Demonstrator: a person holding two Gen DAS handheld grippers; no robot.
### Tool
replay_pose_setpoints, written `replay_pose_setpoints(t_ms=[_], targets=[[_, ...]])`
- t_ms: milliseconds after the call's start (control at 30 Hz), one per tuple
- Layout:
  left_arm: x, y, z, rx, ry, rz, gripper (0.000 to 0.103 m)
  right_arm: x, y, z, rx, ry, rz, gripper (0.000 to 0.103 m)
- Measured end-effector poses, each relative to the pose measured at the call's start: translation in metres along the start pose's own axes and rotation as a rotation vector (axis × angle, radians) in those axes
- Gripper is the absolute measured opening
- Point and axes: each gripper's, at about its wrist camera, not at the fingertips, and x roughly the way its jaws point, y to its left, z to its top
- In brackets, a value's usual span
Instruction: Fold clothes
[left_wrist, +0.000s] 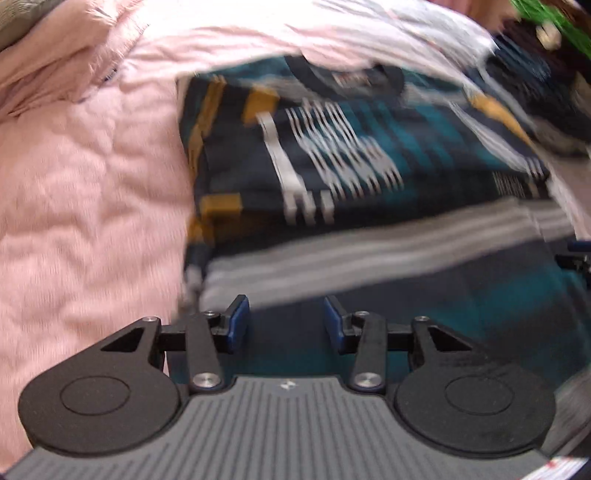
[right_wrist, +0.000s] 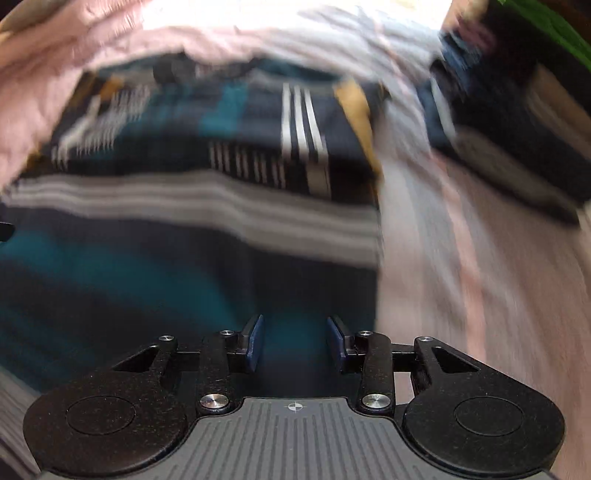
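Observation:
A dark navy and teal shirt (left_wrist: 332, 166) with white stripes and mustard patches lies flat on a pink quilted bedspread (left_wrist: 92, 203). My left gripper (left_wrist: 286, 306) hovers over the shirt's near left part, close to its left edge. Its blue pads (left_wrist: 236, 321) stand apart with nothing pinched between them. In the right wrist view the same shirt (right_wrist: 184, 258) fills the left and middle. My right gripper (right_wrist: 295, 325) is open above the shirt's near right part, just inside the right edge, and holds nothing. Both views are blurred.
The pink bedspread (right_wrist: 480, 277) stretches to the right of the shirt. A pale striped cloth (left_wrist: 406, 37) lies beyond the shirt's collar. A heap of dark clothes (left_wrist: 535, 92) (right_wrist: 498, 110) sits at the far right, with something green (left_wrist: 554, 22) behind it.

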Motion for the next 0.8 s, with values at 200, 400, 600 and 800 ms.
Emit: replay_pose_setpoints(t_ms=[200,400,600,800], targets=[[-0.045,-0.010,-0.106,0.118,0.122,-0.016,0.039,-0.047,0.003,-0.115,0.123,0.122,-0.006,0.035],[-0.092,-0.001,-0.158,0.063,0.233,0.047,0.039,-0.064,0.011,-0.140,0.038,0.311,0.033,0.035],[-0.161,-0.019,-0.165,-0.093,0.170,0.107,0.040,-0.132,-0.004,-0.122,0.063,0.130,0.155,0.035],[-0.236,-0.067,-0.156,-0.191,0.026,0.093,0.051,-0.213,-0.017,-0.119,0.127,-0.056,0.315,0.038]])
